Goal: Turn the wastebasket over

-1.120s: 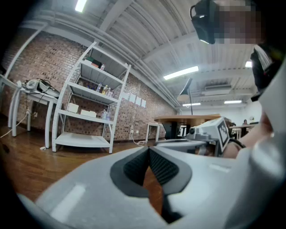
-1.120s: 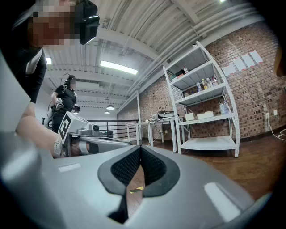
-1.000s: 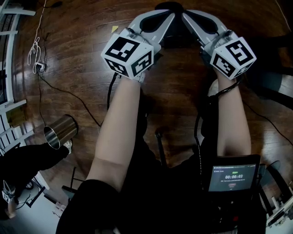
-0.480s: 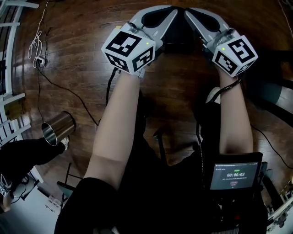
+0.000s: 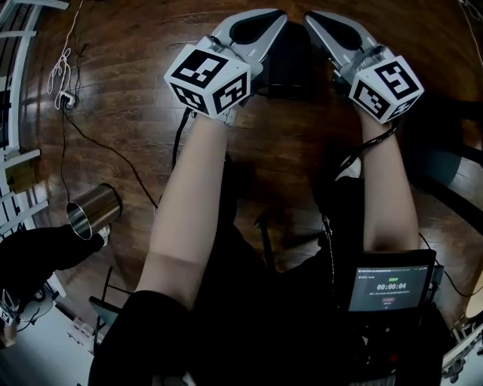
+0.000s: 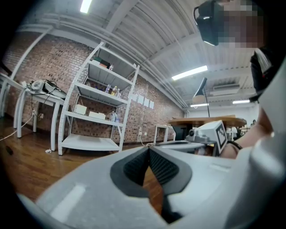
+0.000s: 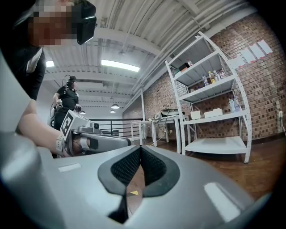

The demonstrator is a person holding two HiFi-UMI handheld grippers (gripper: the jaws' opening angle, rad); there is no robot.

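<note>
The wastebasket [image 5: 94, 209] is a small shiny steel cylinder on the wooden floor at the far left of the head view, its open rim facing the lower left. Both grippers are held out level ahead of the body, far from it. The left gripper [image 5: 278, 15] is shut, its ribbed pads meeting at the tips with nothing between them [image 6: 149, 148]. The right gripper [image 5: 309, 15] is shut too and also empty [image 7: 140, 147]. Each gripper view shows the other gripper alongside: the right gripper [image 6: 208, 134] and the left gripper [image 7: 96, 142].
A dark-clothed limb of another person [image 5: 38, 260] lies beside the wastebasket. Black cables [image 5: 113, 151] cross the floor. A dark object [image 5: 290, 64] sits under the gripper tips. A white shelf rack [image 6: 96, 116] stands by the brick wall. A screen [image 5: 389, 288] hangs at the waist.
Both grippers have moved forward together, toward the top of the head view. The wastebasket has slid left in the picture. Both jaws stayed shut.
</note>
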